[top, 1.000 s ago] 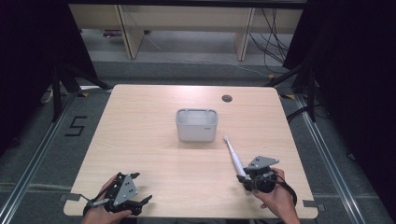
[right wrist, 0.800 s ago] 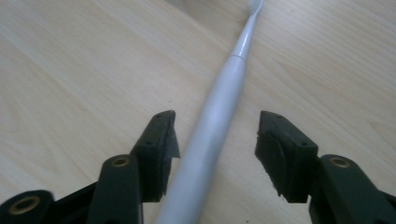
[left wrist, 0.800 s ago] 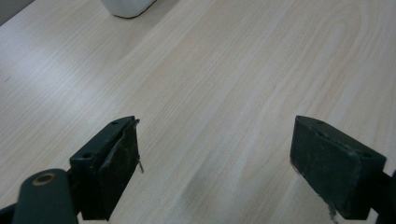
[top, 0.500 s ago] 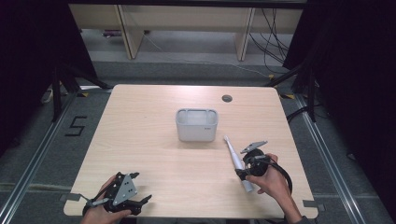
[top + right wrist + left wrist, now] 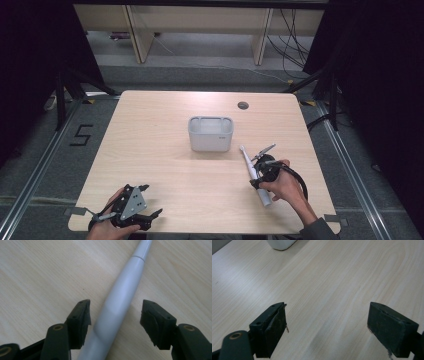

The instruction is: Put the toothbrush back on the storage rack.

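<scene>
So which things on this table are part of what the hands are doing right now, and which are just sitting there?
In the job:
electric toothbrush, lying on the table between the open jaws
right gripper, straddling its handle

Just there:
white container mid-table
left gripper, open over bare wood
dark round hole near the table's far edge

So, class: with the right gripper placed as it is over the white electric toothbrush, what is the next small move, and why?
Probably close the jaws. In the right gripper view, the right gripper is open with its jaws on either side of the toothbrush handle, which lies flat on the table. Neither jaw seems to touch it yet, so squeezing should secure it before any lift toward the white container.
</scene>
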`<state>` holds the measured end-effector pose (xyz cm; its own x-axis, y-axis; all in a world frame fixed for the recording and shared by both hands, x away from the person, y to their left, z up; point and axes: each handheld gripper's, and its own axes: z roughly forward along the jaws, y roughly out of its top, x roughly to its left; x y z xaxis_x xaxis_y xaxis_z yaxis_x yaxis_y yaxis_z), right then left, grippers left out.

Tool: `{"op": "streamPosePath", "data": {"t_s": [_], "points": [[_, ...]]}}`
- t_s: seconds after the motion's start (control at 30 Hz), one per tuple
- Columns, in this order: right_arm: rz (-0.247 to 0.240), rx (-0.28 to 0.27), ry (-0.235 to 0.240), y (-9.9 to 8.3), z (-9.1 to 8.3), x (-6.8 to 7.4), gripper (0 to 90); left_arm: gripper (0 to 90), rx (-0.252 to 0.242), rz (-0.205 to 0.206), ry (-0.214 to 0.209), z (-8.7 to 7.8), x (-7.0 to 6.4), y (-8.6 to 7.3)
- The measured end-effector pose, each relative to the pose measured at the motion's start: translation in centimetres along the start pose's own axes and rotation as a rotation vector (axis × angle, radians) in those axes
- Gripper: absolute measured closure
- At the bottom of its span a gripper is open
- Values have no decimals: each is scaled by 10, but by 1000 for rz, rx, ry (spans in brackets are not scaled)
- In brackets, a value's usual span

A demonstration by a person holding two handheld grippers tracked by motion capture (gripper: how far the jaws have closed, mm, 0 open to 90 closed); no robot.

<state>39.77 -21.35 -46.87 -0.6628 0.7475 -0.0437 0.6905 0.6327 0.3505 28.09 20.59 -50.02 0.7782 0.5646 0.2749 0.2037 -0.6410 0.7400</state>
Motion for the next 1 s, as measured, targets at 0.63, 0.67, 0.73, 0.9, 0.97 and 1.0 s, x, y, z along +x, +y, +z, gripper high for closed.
{"op": "streamPosePath", "data": {"t_s": [0.63, 0.67, 0.73, 0.9, 0.97, 1.0], "points": [[-61, 125, 53, 13, 10, -6, 648, 150, -17, -5, 4, 0, -1, 0], [-61, 138, 55, 14, 10, -6, 649, 150, -15, -18, -3, 1, -2, 0], [-78, 162, 65, 17, 10, -6, 653, 150, -12, -1, 1, 0, -1, 0], [-94, 224, 58, 24, 12, -5, 659, 150, -15, -21, -2, 1, -2, 0], [-135, 246, 49, 25, 13, -8, 660, 151, -16, -26, -4, 1, -2, 0], [-150, 248, 49, 26, 14, -8, 660, 150, -16, -4, 3, 0, -1, 0]]}}
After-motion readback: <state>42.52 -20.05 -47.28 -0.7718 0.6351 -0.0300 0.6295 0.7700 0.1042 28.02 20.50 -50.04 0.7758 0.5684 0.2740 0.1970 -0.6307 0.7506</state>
